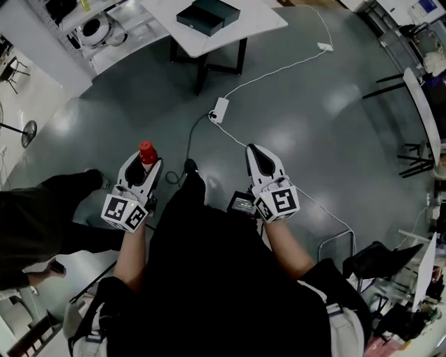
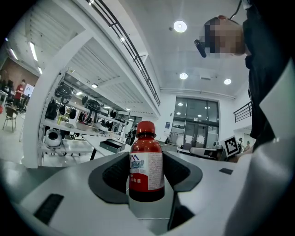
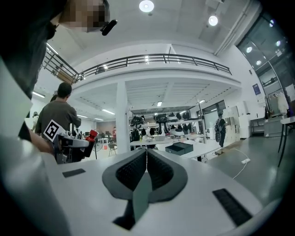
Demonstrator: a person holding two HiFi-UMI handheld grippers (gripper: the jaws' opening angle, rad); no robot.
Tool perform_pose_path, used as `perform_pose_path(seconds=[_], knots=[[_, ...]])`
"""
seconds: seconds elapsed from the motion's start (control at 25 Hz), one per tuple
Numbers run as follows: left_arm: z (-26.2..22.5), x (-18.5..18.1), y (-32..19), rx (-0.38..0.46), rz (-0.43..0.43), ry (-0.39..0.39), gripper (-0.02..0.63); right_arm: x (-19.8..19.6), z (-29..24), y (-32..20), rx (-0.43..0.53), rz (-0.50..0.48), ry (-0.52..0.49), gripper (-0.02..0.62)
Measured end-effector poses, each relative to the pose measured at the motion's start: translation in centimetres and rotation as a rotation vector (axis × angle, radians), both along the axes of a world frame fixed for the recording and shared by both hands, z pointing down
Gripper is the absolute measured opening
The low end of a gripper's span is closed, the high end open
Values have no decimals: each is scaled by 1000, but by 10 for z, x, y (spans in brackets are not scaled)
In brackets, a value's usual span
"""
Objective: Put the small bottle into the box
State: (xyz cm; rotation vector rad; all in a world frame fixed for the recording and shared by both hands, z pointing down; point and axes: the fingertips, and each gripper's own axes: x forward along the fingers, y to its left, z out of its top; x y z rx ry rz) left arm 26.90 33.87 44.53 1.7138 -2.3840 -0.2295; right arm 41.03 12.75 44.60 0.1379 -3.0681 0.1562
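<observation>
box [image 1: 208,15]: dark, flat, rectangular, sits on white table [image 1: 230,33] at the far end of the head view; whether anything lies in it cannot be told. bottle [image 2: 146,163] is not in it. the bottle is small, dark red, with a red ribbed screw cap and a white label with blue print. it stands upright between the jaws of the left gripper [image 1: 143,171], well apart from the table.

left gripper: white shell, dark ribbed pads [image 2: 113,174] pressed to both sides of the bottle, clamping it at the label; the cap sticks out past the jaw tips.

right gripper [image 3: 146,168]: same build, the two pads meet along one line, nothing between them.

pose: both grippers held out in front of the person's torso, side by side, jaws pointing forward toward the table, over a smooth grey floor [image 1: 313,104]. bare forearms behind each one, marker cubes nearest the wrists. white cable [image 1: 279,70] with a power strip lies on the floor between grippers and table.
</observation>
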Motion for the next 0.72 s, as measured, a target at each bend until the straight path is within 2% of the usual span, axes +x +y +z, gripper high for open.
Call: perform_pose_path(seconds=[0.12, 0.72], knots=[[1, -27, -17, 4, -2, -3, 235, -28, 0, -18, 1, 2, 7, 34], [2, -202, -100, 54, 7, 47, 235, -218, -23, -101, 25, -16, 33, 32]])
